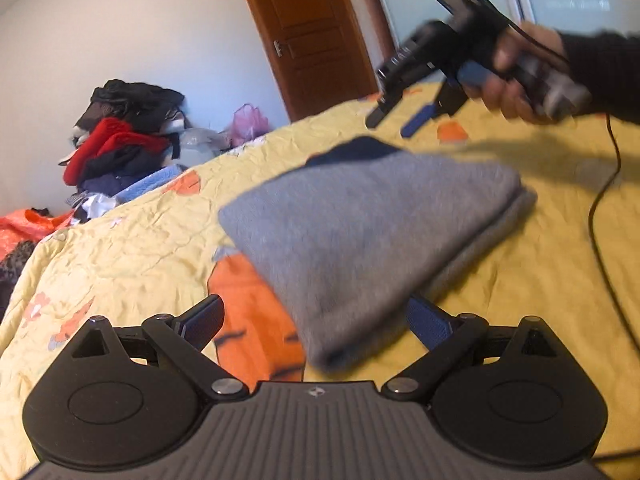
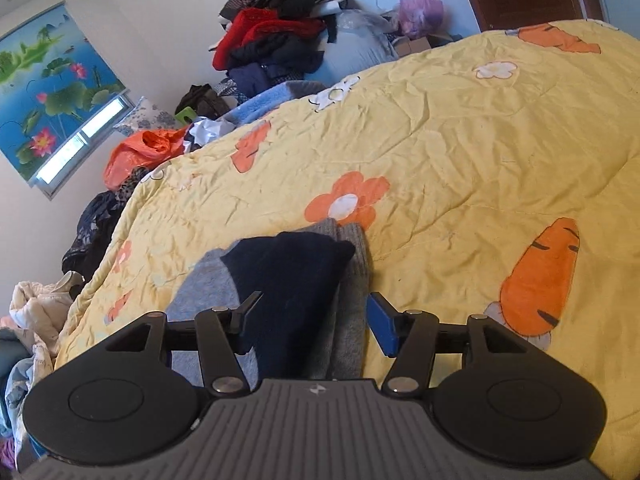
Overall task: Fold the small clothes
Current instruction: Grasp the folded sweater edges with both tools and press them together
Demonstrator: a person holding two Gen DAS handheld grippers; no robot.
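Both views judged at the close of a fold: from the left wrist, saw the left gripper (image 1: 316, 320) spread wide and pinching nothing, the folded grey garment (image 1: 360, 240) lying on the yellow quilt (image 1: 140, 240) just ahead between its fingers, the right gripper (image 1: 394, 118) raised beyond the far edge. From the right wrist, found that gripper (image 2: 314, 320) likewise spread, hovering over the garment's navy end (image 2: 288, 280); next likely needed a last fold or setting the bundle aside.
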